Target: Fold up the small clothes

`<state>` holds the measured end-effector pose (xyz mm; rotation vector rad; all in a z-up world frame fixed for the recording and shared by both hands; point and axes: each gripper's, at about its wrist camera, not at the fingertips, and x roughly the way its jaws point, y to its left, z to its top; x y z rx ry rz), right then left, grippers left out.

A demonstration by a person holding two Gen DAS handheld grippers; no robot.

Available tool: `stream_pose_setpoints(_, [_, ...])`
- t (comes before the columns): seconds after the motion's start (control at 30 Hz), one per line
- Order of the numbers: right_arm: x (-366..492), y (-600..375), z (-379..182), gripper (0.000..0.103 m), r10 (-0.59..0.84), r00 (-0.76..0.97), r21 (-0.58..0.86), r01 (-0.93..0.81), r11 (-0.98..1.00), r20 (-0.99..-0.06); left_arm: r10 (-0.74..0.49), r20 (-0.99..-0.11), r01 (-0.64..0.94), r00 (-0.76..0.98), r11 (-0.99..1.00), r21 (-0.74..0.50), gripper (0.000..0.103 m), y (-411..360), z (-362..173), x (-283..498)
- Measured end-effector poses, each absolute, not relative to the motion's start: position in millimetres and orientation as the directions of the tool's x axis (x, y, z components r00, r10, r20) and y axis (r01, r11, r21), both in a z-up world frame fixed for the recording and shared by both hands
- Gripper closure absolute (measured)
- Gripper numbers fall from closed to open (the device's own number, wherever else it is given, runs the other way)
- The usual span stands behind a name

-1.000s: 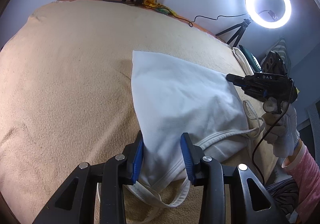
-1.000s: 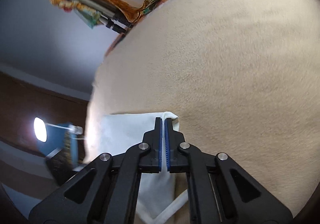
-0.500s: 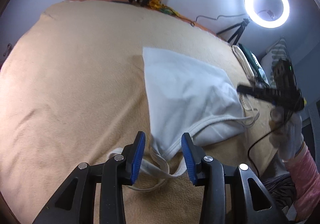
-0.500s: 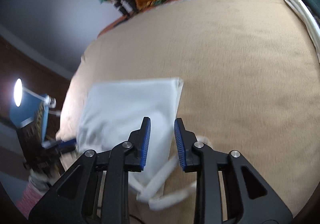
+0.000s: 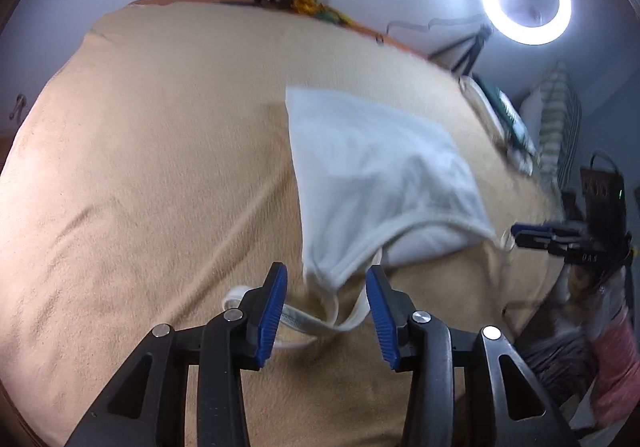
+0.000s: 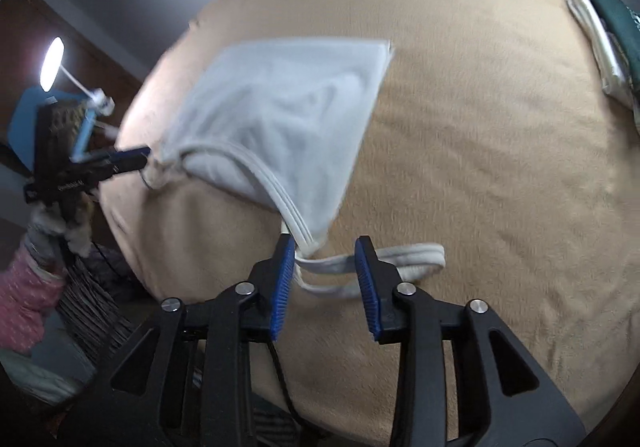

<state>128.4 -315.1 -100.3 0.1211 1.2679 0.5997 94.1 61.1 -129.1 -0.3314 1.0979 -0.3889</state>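
My left gripper (image 5: 326,303) spread wide, holding nothing — white camisole (image 5: 376,175) lies folded on tan blanket (image 5: 160,167), its strap loops (image 5: 320,321) trailing between my blue pads. My right gripper (image 6: 322,281) also wide, empty, straps (image 6: 384,261) just ahead. Ring light (image 5: 526,1) glows far right; folded clothes (image 6: 600,27) stacked at far right edge.

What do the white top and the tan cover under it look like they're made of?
White top: thin, soft matte knit, probably cotton; it drapes limply, with ribbed binding on the straps. Tan cover: fuzzy, napped fleece or plush, judging by its brushed, shaded streaks.
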Motion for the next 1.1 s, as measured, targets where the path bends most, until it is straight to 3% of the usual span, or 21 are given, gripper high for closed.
stream_pose_setpoints(0.1, [143.5, -320.4, -91.1, 0.055, 0.538, 0.228, 0.454, -0.333, 0.826, -0.811, -0.494, -0.754, 0.075, 0.433, 0.853, -0.516, 0.044, 73.1, -126.9, 110.2])
stream_pose_setpoints(0.27, [165.9, -329.0, -109.6, 0.055, 0.556, 0.261, 0.498, -0.258, 0.828, -0.789, -0.557, -0.722, -0.005, 0.410, 0.790, -0.613, 0.044, 83.2, -143.8, 136.5])
stream_pose_setpoints(0.6, [188.2, -329.2, -150.6, 0.055, 0.654, 0.196, 0.639, -0.140, 0.756, -0.731, -0.620, -0.692, -0.077, 0.369, 0.722, -0.688, 0.045, 84.8, -169.4, 165.3])
stream_pose_setpoints(0.87, [199.1, -320.9, -161.3, 0.055, 0.686, 0.188, 0.677, -0.116, 0.727, -0.703, -0.652, -0.670, -0.079, 0.355, 0.694, -0.716, 0.057, 79.0, -175.6, 172.1])
stream_pose_setpoints(0.97, [202.5, -316.8, -164.3, 0.064, 0.713, 0.175, 0.706, -0.108, 0.700, -0.679, -0.658, -0.667, -0.082, 0.350, 0.688, -0.721, 0.064, 76.1, -177.1, 174.9])
stream_pose_setpoints(1.07, [205.2, -310.1, -165.4, 0.067, 0.707, 0.171, 0.698, -0.119, 0.706, -0.687, -0.643, -0.680, -0.080, 0.352, 0.703, -0.707, 0.072, 71.6, -176.5, 177.4])
stream_pose_setpoints(1.1, [206.2, -309.0, -164.5, 0.069, 0.702, 0.173, 0.693, -0.118, 0.711, -0.691, -0.633, -0.688, -0.079, 0.355, 0.713, -0.697, 0.082, 70.4, -175.9, 177.9])
